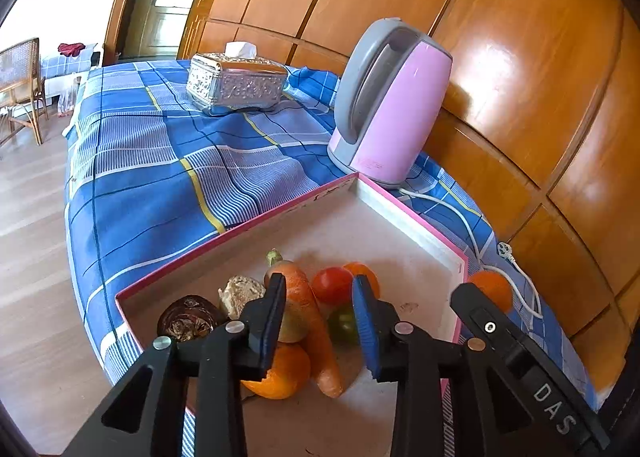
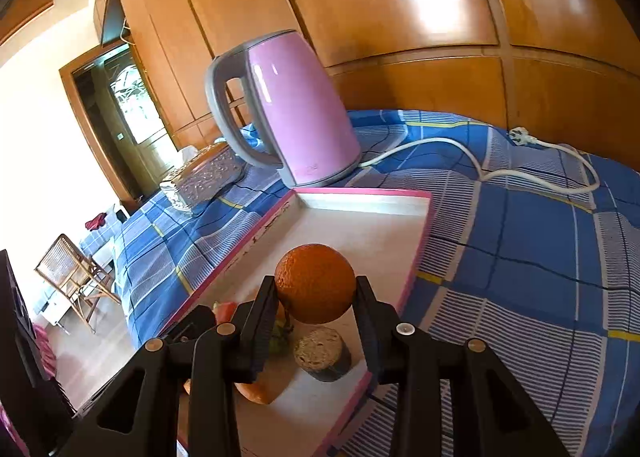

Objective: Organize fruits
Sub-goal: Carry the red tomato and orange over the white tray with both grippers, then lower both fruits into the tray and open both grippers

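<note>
On the blue checked cloth [image 1: 152, 177] a pink kettle [image 1: 394, 105] stands just beyond the far corner of my pink-rimmed tray [image 1: 416, 217]; its white cord [image 2: 500, 173] trails along the cloth by the wooden wall, plug lying loose. Farther back, towards the far end of the cloth, sits a silver tissue box [image 1: 236, 85].

My right gripper [image 2: 316, 297] holds an orange [image 2: 316, 283] clamped between its pads, raised over the tray near its right rim. It is round, dimpled and deep orange. In the left wrist view that gripper's black body crosses the tray's right rim and partly covers the held orange.

My left gripper [image 1: 320, 321] hangs over the heap at the near end of the tray, jaws apart and gripping nothing, though the carrot [image 1: 316, 329] shows between them.

In the tray I count one carrot, one red tomato [image 1: 332, 285], one green fruit [image 1: 342, 325], two oranges (one [image 1: 284, 373] at the front, one [image 1: 366, 271] behind the tomato), a pale rough lump [image 1: 240, 291] and a dark brown round thing [image 1: 188, 321]. With the held one, that makes three oranges.
</note>
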`<state>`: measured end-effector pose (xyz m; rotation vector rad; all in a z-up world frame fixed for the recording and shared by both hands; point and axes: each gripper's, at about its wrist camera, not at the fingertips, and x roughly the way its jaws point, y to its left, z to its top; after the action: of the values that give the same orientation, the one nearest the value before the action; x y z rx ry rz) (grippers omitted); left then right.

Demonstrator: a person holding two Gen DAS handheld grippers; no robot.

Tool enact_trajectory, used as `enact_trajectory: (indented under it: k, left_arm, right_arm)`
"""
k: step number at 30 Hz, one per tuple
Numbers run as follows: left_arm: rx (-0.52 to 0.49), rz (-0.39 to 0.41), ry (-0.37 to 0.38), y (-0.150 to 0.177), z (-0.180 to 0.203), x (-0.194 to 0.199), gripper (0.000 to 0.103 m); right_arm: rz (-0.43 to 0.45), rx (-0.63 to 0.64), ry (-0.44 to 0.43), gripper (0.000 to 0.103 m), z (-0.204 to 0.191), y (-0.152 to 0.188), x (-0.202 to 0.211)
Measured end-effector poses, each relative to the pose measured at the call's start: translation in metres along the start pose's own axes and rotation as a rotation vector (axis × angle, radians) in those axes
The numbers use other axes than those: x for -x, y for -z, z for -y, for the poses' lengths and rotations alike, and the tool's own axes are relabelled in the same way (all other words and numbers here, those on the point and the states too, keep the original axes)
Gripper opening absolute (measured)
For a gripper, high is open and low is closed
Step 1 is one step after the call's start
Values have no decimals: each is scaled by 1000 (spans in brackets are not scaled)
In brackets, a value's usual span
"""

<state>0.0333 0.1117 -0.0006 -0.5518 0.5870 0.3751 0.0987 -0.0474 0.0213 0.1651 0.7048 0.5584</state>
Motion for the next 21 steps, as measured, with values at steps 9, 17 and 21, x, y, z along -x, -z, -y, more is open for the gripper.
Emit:
enact_trajectory:
  k: [9,17,21]
  left_arm:
    - [7,-9,0,-1,-2,-3,48]
    - [20,-10,-12,-2,-5,-5,56]
    - [11,-12,-20,-2,-4,-6,58]
  right_arm:
    - [-11,-36,-14,40,7,1,-3]
    - [-21,-73,-58,44,12,0,-4]
    - [-24,-82,-59,44,15,0,-3]
